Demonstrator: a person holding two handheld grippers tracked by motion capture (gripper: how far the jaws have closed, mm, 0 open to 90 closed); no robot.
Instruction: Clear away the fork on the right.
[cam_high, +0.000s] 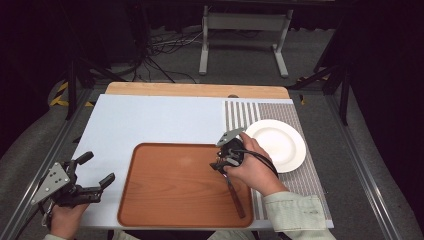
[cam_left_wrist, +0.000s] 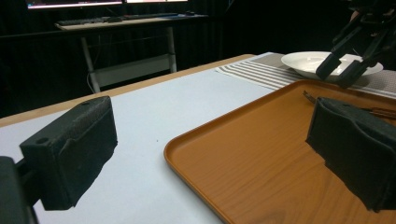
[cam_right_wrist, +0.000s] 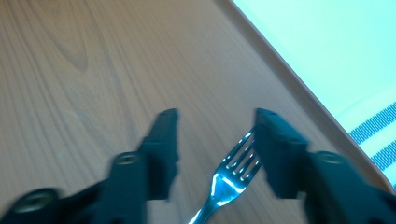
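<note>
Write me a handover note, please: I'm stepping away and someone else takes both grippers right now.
Right tongs: open, low over the tray, jaws either side of the fork; its tines lie by one jaw, ungripped.
Left tongs: open, holding nothing, over the pale mat left of the tray.
Fork: flat on the tray's right part, wooden handle toward the near edge.
White plate: bare, on the striped mat right of the tray.
Done: nothing lifted yet.
Left: probably close on the fork and lift it.

white plate (cam_high: 276, 144) rests on striped mat (cam_high: 300, 175) beside tray (cam_high: 170, 185).
</note>
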